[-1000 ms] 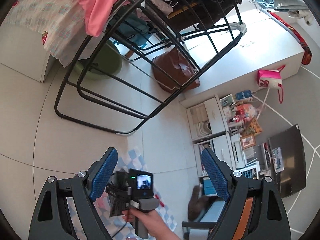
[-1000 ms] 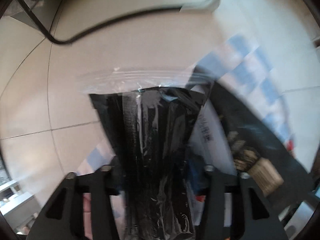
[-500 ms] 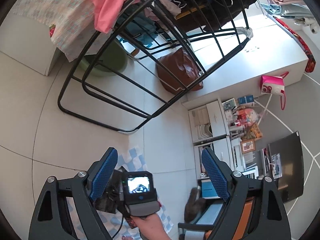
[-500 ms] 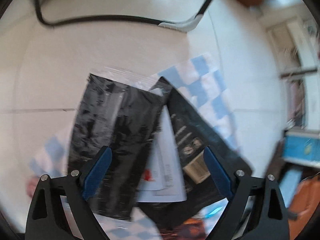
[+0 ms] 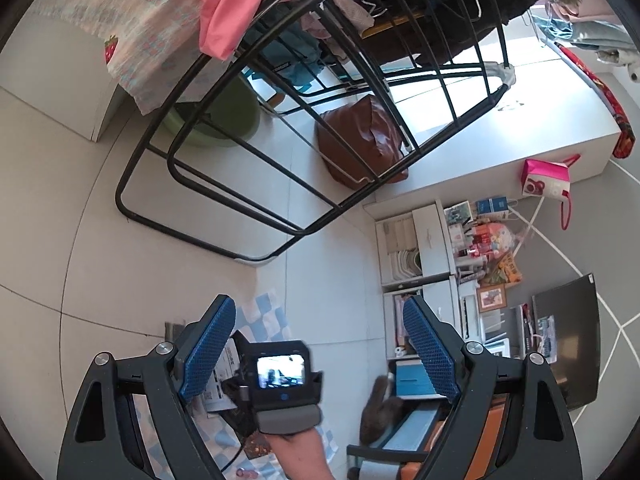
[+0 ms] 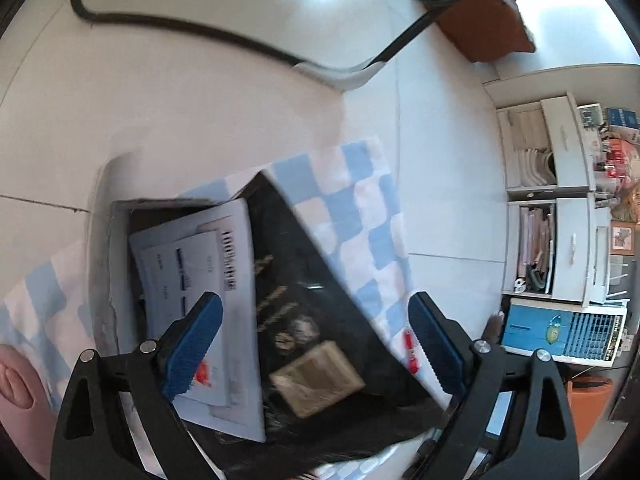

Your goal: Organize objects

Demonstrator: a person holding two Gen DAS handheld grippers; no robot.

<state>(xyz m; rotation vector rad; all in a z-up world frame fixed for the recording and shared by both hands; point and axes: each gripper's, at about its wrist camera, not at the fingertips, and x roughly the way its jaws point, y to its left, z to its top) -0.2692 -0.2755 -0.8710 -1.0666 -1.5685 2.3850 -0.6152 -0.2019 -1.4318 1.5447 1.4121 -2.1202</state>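
Two sets of blue-padded fingers are mine, and both are spread wide with nothing gripped between them. Starting from my left: the left gripper (image 5: 316, 348) is held up off the floor, aimed out over the pale tiled floor (image 5: 100, 248) towards the black metal clothes rack (image 5: 248, 216) and the brown leather bag (image 5: 360, 140) beyond it. From this view my right hand (image 5: 296, 452) shows below and between the left fingers, carrying its own tool, so the left side is well apart from the work.

My right gripper (image 6: 316, 336) is the nearer one by far. It tilts down over the blue and white checked cloth (image 6: 360, 208) spread on the floor, and the pile lies directly under and ahead of its fingers. On the left of the pile are the white printed paper cards (image 6: 200, 256), overlapping each other. Just to their right, touching and partly over them, lies the glossy black flat packet with a tan label (image 6: 296, 280). Its long axis runs on a slant, from the far corner near the cloth's middle back towards me and to the right. My fingers stand roughly across that axis already, one on each side of the packet's near end, though the picture is blurred. I judge the right hand should take it, lowering a little before closing.
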